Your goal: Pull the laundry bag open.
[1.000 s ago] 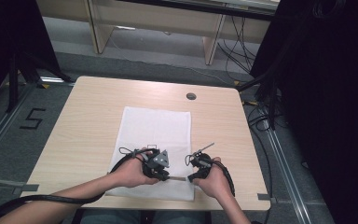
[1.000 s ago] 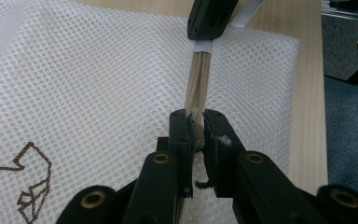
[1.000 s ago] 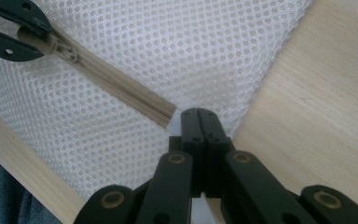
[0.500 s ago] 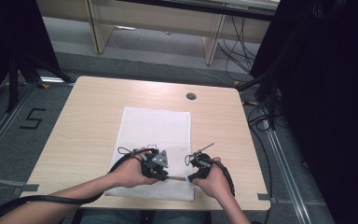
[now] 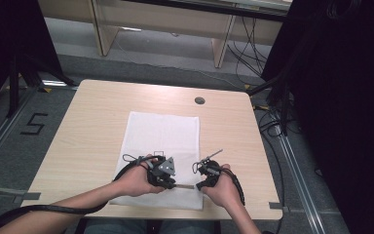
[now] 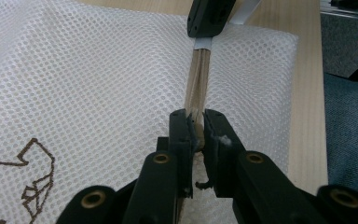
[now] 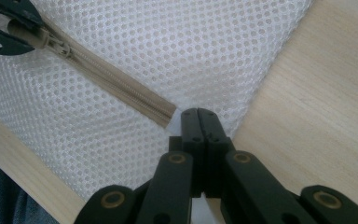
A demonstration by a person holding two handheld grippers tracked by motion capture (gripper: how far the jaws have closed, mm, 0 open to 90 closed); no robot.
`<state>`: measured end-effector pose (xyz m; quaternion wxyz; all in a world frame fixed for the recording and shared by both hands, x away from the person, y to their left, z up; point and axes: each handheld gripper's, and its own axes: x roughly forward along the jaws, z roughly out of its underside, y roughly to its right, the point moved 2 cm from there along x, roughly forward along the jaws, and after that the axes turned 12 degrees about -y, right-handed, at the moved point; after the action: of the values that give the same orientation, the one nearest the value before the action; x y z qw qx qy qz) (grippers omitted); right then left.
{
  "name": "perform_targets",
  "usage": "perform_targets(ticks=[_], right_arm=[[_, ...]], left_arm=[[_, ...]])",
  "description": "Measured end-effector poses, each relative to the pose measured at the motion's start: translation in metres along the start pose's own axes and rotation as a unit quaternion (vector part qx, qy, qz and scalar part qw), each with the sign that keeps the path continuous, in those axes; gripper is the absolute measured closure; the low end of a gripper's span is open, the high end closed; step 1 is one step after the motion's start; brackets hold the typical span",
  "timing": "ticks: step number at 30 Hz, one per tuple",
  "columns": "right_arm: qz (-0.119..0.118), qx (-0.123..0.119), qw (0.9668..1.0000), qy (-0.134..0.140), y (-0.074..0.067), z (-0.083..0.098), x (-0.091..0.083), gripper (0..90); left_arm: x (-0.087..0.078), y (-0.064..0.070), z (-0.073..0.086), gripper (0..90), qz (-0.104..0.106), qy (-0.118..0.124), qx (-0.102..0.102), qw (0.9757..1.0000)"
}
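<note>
White mesh bag (image 5: 163,146) lies flat on the wooden table (image 5: 87,131), centre to near edge, long side running away from the person; a small brown line print (image 6: 30,186) is on the mesh by the left gripper. Beige zipper (image 6: 198,79) runs along the bag's near end, between the two grippers. Left gripper (image 6: 196,123) is clenched on the zipper's slider end; in the left gripper view the jaws pinch the beige slider and tape, with a bit of white fluff on one jaw. Right gripper (image 7: 199,114) is clamped tight, jaws pressed together, tips at the bag's corner right beside the zipper's closed end (image 7: 165,114); it seems to pinch the mesh edge there, though the fabric between the jaws is hard to make out. In the high view the left gripper (image 5: 168,183) and right gripper (image 5: 199,184) sit near each other over the bag's near edge, both hands low on the table, forearms entering from the bottom. A round grommet hole (image 5: 199,100) sits in the tabletop beyond the bag, well apart. Floor left of the table has a "5" marking (image 5: 34,124).
</note>
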<state>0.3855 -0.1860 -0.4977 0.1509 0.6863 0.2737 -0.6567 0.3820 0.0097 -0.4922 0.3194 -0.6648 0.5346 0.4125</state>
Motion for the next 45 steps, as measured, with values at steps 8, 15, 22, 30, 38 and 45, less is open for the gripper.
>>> perform_targets(ticks=[8, 15, 22, 30, 38, 45], right_arm=[[0.0, -0.001, 1.0, -0.002, 0.001, -0.001, 0.0, 90.0], [-0.002, -0.001, 1.0, 0.004, 0.001, -0.001, 0.001, 90.0], [-0.003, -0.003, 1.0, 0.004, 0.001, 0.0, 0.0, 90.0], [-0.003, -0.003, 1.0, 0.004, 0.002, 0.0, 0.001, 90.0], [-0.005, 0.0, 1.0, 0.001, 0.002, 0.0, 0.0, 90.0], [-0.003, -0.002, 1.0, 0.002, 0.002, 0.0, 0.0, 90.0]], left_arm=[[-0.004, 0.0, 0.003, 81.7, -0.005, -0.003, 0.006, 1.0], [-0.005, -0.001, 0.007, 81.7, -0.002, 0.004, -0.003, 1.0], [-0.006, -0.002, 0.01, 81.7, 0.0, 0.005, -0.01, 0.9999], [-0.009, -0.002, 0.013, 81.6, 0.0, 0.011, -0.009, 0.9999], [-0.011, -0.002, 0.014, 81.6, -0.003, 0.01, -0.009, 0.9999], [-0.011, -0.002, 0.014, 81.6, -0.005, 0.007, -0.008, 0.9999]])
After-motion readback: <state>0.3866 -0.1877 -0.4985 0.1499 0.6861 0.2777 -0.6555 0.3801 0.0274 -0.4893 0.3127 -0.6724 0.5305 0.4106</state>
